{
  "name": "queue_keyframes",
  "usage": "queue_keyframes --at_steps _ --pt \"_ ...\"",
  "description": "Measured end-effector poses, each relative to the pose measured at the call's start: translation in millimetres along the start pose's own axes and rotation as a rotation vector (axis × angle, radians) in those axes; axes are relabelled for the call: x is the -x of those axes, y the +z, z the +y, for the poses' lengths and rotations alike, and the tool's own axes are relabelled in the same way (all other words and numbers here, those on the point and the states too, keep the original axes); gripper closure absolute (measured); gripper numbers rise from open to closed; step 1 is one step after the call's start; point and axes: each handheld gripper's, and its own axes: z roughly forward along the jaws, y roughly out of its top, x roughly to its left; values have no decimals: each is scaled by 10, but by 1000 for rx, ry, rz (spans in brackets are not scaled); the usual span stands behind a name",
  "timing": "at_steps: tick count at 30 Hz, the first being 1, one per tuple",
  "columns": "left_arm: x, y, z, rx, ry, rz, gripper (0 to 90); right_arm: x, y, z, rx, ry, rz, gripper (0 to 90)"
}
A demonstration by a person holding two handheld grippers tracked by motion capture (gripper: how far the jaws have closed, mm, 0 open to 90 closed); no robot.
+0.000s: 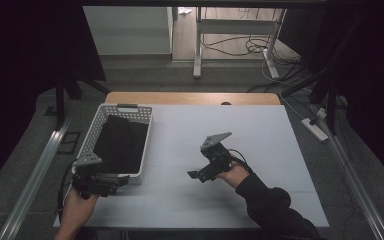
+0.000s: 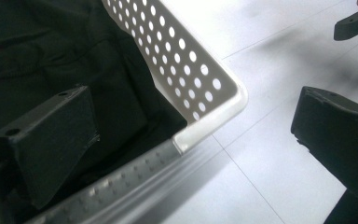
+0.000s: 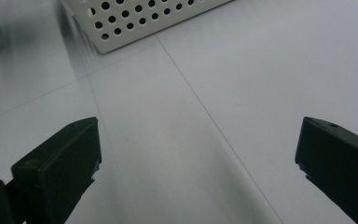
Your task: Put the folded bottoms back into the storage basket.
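My left hand-held gripper (image 1: 111,180) sits at the near right corner of the white perforated basket (image 1: 91,134), spread wide and gripping nothing. In the left gripper view one jaw hangs inside the basket (image 2: 200,70), over the black cloth (image 2: 51,51), and the other jaw stands outside that corner above the white surface (image 2: 261,163), so the corner rim lies between them; I cannot tell whether either jaw touches it.

The black cloth (image 1: 121,142) lies folded in the basket and covers most of its floor.

My right hand-held gripper (image 1: 198,175) is to the right of the basket, well apart from it, low over the surface (image 1: 260,145) with its jaws pointing back toward the basket. In the right gripper view the jaws stand far apart with bare surface (image 3: 191,130) between them, and the basket's corner (image 3: 121,23) shows beyond. That hand-held gripper is released too.
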Motion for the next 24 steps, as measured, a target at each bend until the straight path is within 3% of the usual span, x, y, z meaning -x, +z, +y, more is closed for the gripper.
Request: queue_keyframes --at_steps 6,16,24 --pt "43 -27 -100 -10 -11 0 0 -1 -73 -55 5 8 -1 2" --pt "115 -107 -195 19 -1 12 0 27 -194 -154 10 46 -4 0" --pt "130 -113 -300 -24 -15 19 0 26 -263 -228 3 45 -12 0"
